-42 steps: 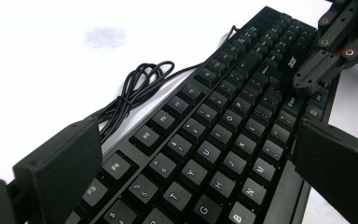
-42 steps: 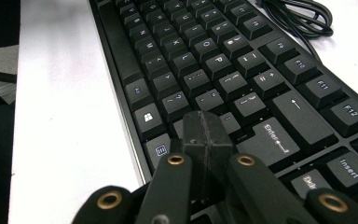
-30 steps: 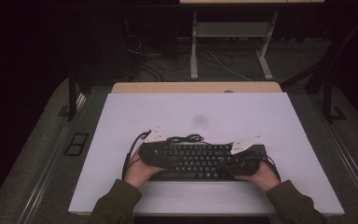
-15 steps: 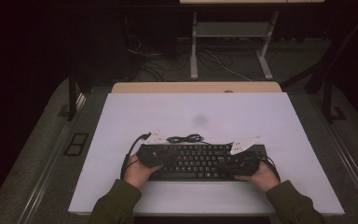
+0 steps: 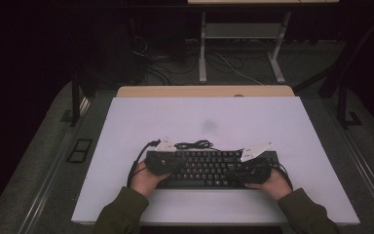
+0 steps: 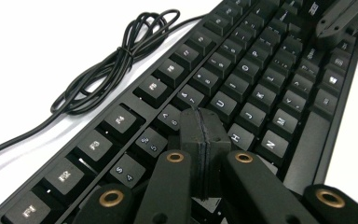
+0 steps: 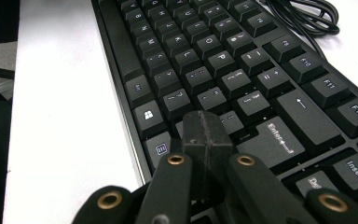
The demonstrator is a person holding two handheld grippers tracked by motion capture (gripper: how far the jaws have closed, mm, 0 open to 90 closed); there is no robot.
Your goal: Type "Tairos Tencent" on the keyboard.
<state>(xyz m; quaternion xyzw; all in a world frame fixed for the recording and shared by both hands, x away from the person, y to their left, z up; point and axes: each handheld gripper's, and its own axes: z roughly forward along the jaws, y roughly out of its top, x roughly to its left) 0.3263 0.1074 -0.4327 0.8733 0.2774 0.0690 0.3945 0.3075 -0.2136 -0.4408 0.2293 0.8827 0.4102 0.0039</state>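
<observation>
A black keyboard (image 5: 207,168) lies near the front of the white table top (image 5: 204,122). Its coiled black cable (image 5: 193,145) rests just behind it and shows again (image 6: 112,65) in the left gripper view. My left gripper (image 5: 161,165) hovers over the keyboard's left end, jaws pressed together with nothing between them (image 6: 204,135), above the middle letter keys (image 6: 242,100). My right gripper (image 5: 253,171) is over the right end, jaws likewise shut and empty (image 7: 205,135), close above the keys beside the Enter key (image 7: 272,135).
Beyond the white top lies a tan wooden strip (image 5: 204,91). Behind that is a dark floor with cables (image 5: 233,68) and a metal desk frame (image 5: 243,34). Rails (image 5: 365,161) run along both sides of the table.
Both hands and grippers have shifted slightly toward the table's front over the keyboard. The keyboard itself stays where it was.
</observation>
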